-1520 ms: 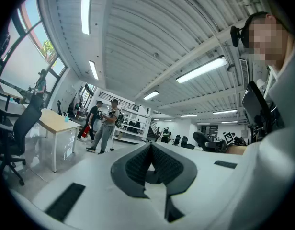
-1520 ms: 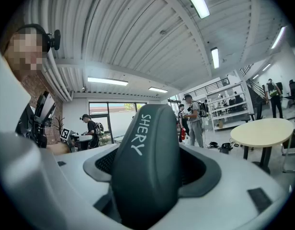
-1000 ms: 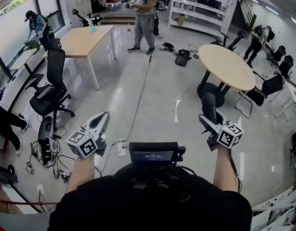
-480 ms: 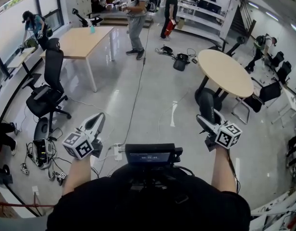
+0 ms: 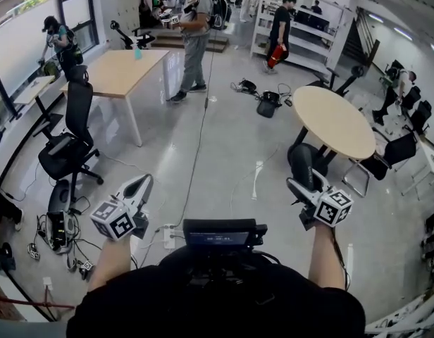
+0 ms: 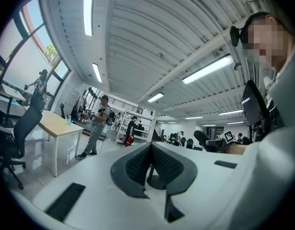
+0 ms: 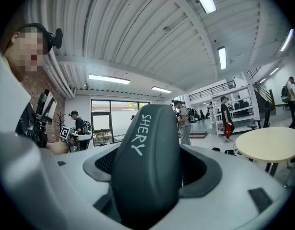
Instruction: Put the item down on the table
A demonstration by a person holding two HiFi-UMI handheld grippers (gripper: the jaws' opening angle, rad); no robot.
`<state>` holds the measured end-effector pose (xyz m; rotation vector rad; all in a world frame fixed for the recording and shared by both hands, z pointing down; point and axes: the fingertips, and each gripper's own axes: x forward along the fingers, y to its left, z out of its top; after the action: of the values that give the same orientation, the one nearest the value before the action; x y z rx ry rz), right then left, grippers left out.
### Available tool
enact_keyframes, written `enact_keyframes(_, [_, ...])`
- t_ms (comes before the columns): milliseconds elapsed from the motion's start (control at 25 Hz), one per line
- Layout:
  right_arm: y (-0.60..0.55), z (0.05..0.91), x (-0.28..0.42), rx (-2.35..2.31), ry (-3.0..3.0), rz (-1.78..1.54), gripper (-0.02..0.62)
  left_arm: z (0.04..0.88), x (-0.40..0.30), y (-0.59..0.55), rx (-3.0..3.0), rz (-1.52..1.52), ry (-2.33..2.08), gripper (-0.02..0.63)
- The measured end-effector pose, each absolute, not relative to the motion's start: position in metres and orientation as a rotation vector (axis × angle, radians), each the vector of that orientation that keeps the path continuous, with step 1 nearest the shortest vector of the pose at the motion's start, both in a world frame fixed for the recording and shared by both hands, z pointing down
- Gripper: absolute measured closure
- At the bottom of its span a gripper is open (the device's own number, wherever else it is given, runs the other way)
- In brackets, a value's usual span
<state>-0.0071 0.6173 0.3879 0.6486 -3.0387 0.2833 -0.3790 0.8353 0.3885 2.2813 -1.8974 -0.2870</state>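
Note:
Between the jaws of my right gripper (image 7: 150, 178) stands a dark grey rounded item (image 7: 143, 147) with the white word SHERY on it. In the head view this item (image 5: 300, 159) rises from the right gripper (image 5: 305, 186), held above the floor, just short of the round beige table (image 5: 333, 120). My left gripper (image 5: 142, 182) is at the lower left, over the floor. Its jaws (image 6: 150, 166) are shut with the ribbed pads (image 6: 135, 166) meeting and nothing between them.
A rectangular wooden table (image 5: 125, 67) stands far left with a black office chair (image 5: 67, 146) near it. A cable (image 5: 200, 136) runs along the glossy floor. People stand at the back (image 5: 192, 30). Chairs (image 5: 393, 150) sit right of the round table. Cables and a power strip (image 5: 168, 236) lie below.
Both grippers keep their pose and grip. The view has drifted forward, so the round table sits a little closer. The person in grey at the back has walked left.

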Motion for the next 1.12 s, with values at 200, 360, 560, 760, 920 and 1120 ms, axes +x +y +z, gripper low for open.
enact_keyframes(200, [0.562,0.398,0.012,0.608,-3.038,0.296,0.227,0.386,-0.354,0.785,2.270,-0.272,-1.925,0.604])
enact_keyframes(360, [0.512,0.390,0.039,0.586,-3.045,0.290,0.227,0.379,-0.319,0.733,2.272,-0.266,-1.926,0.604])
enact_keyframes(560, [0.454,0.396,0.087,0.581,-3.054,0.288,0.227,0.379,-0.263,0.666,2.303,-0.283,-1.888,0.604])
enact_keyframes(760, [0.410,0.412,0.130,0.612,-3.031,0.305,0.227,0.379,-0.216,0.604,2.351,-0.257,-1.833,0.604])
enact_keyframes(920, [0.395,0.421,0.145,0.643,-3.010,0.334,0.227,0.380,-0.195,0.569,2.392,-0.190,-1.774,0.604])
enact_keyframes(1120, [0.371,0.432,0.157,0.687,-2.979,0.336,0.227,0.379,-0.193,0.522,2.433,-0.196,-1.705,0.604])
